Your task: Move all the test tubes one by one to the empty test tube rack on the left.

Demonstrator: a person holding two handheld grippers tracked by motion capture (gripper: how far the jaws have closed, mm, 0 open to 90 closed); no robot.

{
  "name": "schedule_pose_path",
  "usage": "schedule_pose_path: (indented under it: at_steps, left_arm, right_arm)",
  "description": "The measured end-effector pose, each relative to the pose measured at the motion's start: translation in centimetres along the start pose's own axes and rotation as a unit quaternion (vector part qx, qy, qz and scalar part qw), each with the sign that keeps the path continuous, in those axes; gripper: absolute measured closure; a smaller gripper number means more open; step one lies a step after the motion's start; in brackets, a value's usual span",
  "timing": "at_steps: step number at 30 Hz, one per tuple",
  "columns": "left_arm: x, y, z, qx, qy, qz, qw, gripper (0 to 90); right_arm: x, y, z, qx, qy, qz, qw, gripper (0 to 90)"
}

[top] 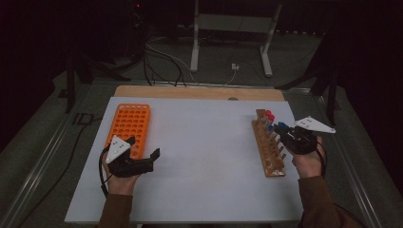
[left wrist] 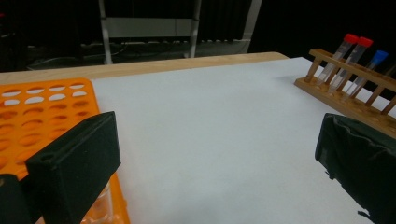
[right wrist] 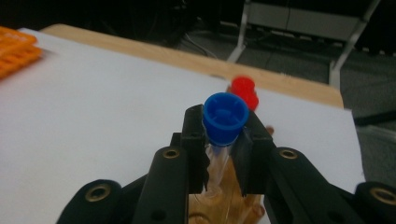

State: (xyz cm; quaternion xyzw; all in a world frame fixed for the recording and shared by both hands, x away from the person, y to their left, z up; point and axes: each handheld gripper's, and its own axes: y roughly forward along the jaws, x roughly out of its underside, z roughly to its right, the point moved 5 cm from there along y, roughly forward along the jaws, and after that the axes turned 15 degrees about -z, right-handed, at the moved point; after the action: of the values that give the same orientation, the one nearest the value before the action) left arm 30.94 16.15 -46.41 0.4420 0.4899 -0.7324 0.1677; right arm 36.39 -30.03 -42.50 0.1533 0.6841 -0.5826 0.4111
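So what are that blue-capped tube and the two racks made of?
The blue-capped tube, clamped in the right gripper, looks like clear plastic: see-through wall, matte ribbed cap. The brown rack seems to be varnished wood, with a warm brown tone and slight sheen. The orange rack is probably moulded plastic: uniform bright colour, neat identical holes.

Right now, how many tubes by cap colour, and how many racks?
Red-cap tubes: 2
Blue-cap tube: 1, clamped in the right gripper
Racks: 2, orange rack and wooden rack
Total: 5
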Motion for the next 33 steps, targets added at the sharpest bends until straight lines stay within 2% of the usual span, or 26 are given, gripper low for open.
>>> schedule_pose_path:
  at_steps: [5, 7, 14, 18, 21, 24, 27, 30, 33]
  left_arm:
    - [-0.6, 0.3, 0.9, 0.008, 0.013, 0.009, 0.9998, 0.7]
    - [-0.9, 0.5, 1.3, 0.015, 0.022, 0.013, 0.9996, 0.7]
    - [-1.8, 2.0, 3.5, 0.033, 0.055, 0.009, 0.9979, 0.7]
    - [-2.3, 3.1, 5.1, 0.055, 0.054, -0.006, 0.9970, 0.7]
    - [-2.9, 4.2, 6.7, 0.068, 0.064, -0.015, 0.9955, 0.7]
    - [-3.3, 5.4, 8.4, 0.078, 0.079, -0.018, 0.9937, 0.8]
    - [-3.5, 6.8, 10.0, 0.077, 0.093, -0.023, 0.9924, 1.1]
    - [-3.5, 8.0, 11.6, 0.089, 0.103, -0.029, 0.9903, 2.9]
    - [-3.4, 9.3, 13.3, 0.107, 0.114, -0.042, 0.9869, 3.6]
  right_arm:
    - [-0.8, -1.0, -1.2, -0.020, -0.011, 0.014, 0.9996, 76.3]
    - [-0.8, -1.1, -1.9, -0.043, -0.012, 0.015, 0.9989, 76.3]
    - [0.4, 0.3, -4.9, -0.091, -0.024, 0.000, 0.9956, 76.3]
    - [1.1, 1.2, -6.1, -0.109, -0.029, -0.011, 0.9935, 76.2]
    - [1.2, 1.6, -6.9, -0.125, -0.030, -0.015, 0.9915, 76.2]
    - [1.2, 1.5, -7.5, -0.131, -0.036, -0.016, 0.9906, 76.2]
    - [1.3, 1.4, -8.2, -0.137, -0.044, -0.018, 0.9895, 76.2]
    - [1.4, 1.4, -8.8, -0.142, -0.051, -0.020, 0.9884, 76.2]
    - [1.5, 1.6, -9.4, -0.151, -0.053, -0.022, 0.9868, 76.1]
